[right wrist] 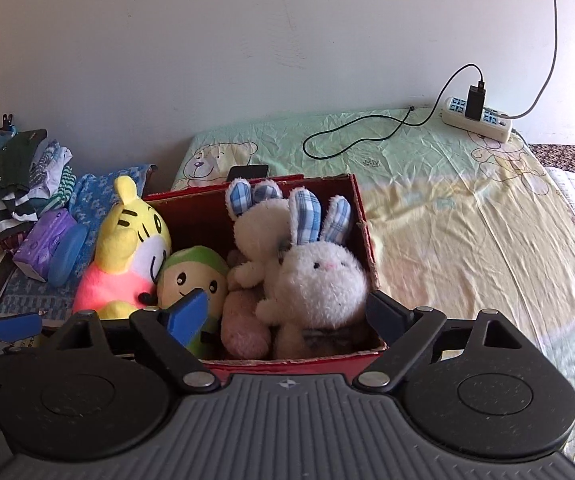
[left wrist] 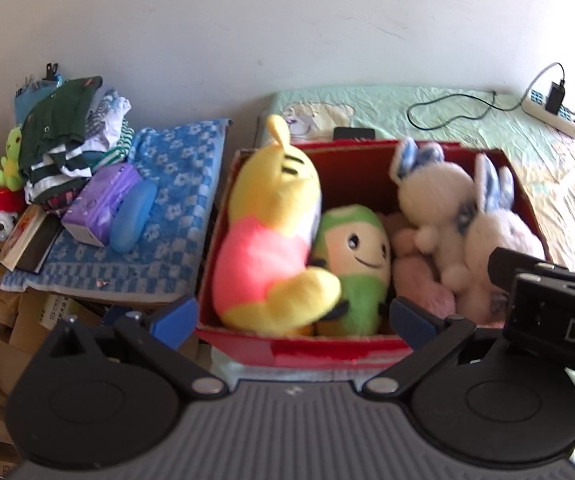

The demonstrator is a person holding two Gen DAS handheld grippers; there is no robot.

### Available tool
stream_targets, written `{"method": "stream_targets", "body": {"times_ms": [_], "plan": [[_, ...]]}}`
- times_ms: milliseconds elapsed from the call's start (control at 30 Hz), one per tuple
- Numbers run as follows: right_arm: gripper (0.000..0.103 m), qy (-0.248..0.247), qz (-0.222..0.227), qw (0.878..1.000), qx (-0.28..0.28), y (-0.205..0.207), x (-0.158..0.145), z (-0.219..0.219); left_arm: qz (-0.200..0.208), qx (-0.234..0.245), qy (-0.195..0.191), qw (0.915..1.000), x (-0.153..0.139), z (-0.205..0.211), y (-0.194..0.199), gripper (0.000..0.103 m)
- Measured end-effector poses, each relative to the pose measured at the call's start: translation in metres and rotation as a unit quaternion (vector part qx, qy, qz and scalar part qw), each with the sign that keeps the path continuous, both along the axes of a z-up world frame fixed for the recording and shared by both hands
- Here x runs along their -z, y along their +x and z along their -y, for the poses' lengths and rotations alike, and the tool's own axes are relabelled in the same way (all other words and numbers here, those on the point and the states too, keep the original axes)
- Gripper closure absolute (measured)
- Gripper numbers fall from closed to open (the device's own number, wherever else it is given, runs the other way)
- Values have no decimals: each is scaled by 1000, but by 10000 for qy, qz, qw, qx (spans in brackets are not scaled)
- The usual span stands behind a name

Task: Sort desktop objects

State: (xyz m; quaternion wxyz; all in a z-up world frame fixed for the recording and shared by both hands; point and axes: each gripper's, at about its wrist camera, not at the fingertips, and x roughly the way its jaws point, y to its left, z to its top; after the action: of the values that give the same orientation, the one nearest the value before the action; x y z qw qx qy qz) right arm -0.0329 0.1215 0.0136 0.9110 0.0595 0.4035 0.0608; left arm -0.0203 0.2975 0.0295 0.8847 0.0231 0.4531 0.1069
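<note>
Red box (right wrist: 361,216) on bed packed with plush toys (right wrist: 319,276). Both tools, left (left wrist: 291,314) and right (right wrist: 287,312), wide, empty, hovering at near rim. Sorting looks near done; next likely retreat or shift box.

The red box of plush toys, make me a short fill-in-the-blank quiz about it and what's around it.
1. The plush toys sit inside a cardboard box whose colour is ____.
2. The white rabbit has ears lined with plaid fabric in white and ____.
3. The yellow tiger plush wears a top coloured ____.
4. The black charger on the bed is plugged into a white ____.

Missing words: red; blue; pink; power strip
</note>
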Motion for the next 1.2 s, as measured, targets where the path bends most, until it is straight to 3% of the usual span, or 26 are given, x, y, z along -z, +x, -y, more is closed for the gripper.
{"method": "stream_targets", "body": {"times_ms": [267, 633, 1200], "plan": [[15, 6, 126, 9999, 15, 13, -4, -3, 71, -63, 35, 9999, -5, -4, 11, 1], [15, 102, -106, 9993, -344, 30, 11, -1, -59, -390, 37, 9992, 8, -6, 18, 1], [15, 25, -189, 9993, -313, 35, 23, 6, -205, -282, 54, 9994, 18, -1, 23, 1]]}}
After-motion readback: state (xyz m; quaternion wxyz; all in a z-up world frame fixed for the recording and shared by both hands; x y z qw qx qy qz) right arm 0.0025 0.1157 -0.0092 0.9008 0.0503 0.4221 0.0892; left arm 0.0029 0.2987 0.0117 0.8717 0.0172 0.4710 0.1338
